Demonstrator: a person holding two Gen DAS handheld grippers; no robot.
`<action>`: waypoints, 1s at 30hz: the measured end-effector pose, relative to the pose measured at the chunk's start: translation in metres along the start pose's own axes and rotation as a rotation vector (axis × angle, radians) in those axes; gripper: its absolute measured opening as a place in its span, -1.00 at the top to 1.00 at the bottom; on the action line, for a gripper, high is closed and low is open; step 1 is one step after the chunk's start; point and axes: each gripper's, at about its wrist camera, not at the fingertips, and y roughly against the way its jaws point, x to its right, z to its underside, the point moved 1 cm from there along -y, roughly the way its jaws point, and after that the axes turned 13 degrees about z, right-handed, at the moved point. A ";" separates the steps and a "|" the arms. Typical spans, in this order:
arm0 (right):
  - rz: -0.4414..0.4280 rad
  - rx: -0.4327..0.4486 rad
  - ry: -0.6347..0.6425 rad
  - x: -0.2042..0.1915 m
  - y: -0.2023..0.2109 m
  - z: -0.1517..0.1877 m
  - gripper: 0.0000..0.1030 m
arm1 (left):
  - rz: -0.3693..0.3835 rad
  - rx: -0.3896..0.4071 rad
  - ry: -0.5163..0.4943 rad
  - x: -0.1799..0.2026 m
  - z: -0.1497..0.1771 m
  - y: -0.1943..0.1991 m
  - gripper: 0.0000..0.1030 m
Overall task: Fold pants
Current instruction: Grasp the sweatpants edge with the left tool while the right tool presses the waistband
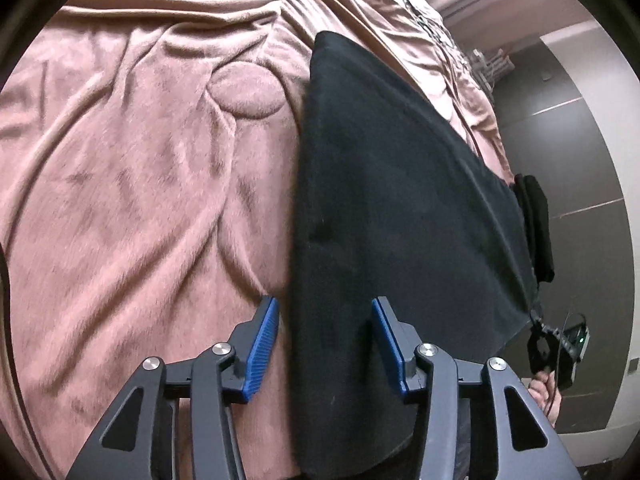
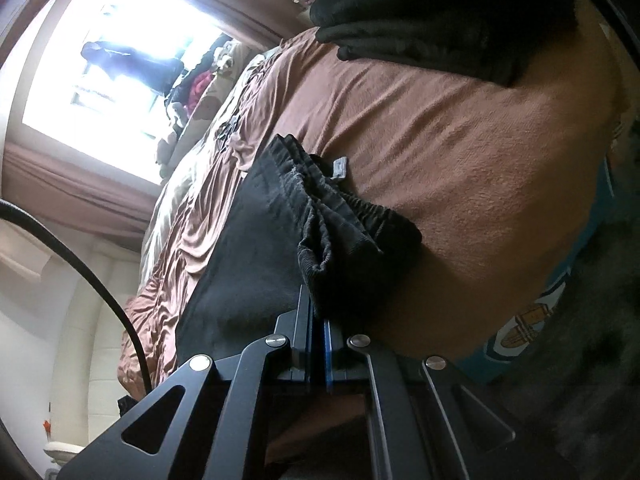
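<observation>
Left wrist: black pants (image 1: 400, 200) flat on pink blanket (image 1: 140, 160); left gripper (image 1: 325, 344) partly open, astride pants' edge, pads clear. Right wrist: right gripper (image 2: 318, 320) clamped shut on bunched waistband (image 2: 344, 220); dark garment (image 2: 440, 12) beyond.

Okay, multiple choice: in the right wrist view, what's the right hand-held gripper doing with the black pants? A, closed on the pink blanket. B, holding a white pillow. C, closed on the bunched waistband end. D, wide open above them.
C: the right hand-held gripper has its blue pads pressed together on the gathered waistband of the black pants, which lie on the pink blanket.
</observation>
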 end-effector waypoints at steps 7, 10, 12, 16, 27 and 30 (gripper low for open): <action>0.019 -0.021 0.006 0.004 -0.002 0.000 0.99 | 0.025 0.001 0.008 -0.002 -0.029 -0.013 0.33; 0.013 -0.031 -0.001 0.006 0.000 -0.002 0.95 | 0.031 0.006 -0.003 -0.002 -0.040 -0.016 0.34; 0.049 -0.024 0.032 0.003 0.004 -0.001 0.81 | 0.039 0.007 -0.019 0.001 -0.046 -0.018 0.34; 0.057 -0.048 0.037 0.007 0.010 0.002 0.41 | 0.062 0.013 -0.027 0.002 -0.055 -0.023 0.34; -0.029 -0.120 0.008 0.007 -0.027 -0.002 0.02 | 0.003 0.092 -0.050 0.020 -0.067 -0.010 0.89; -0.036 -0.120 -0.010 0.004 -0.033 -0.006 0.24 | 0.006 0.119 -0.067 0.028 -0.069 0.001 0.89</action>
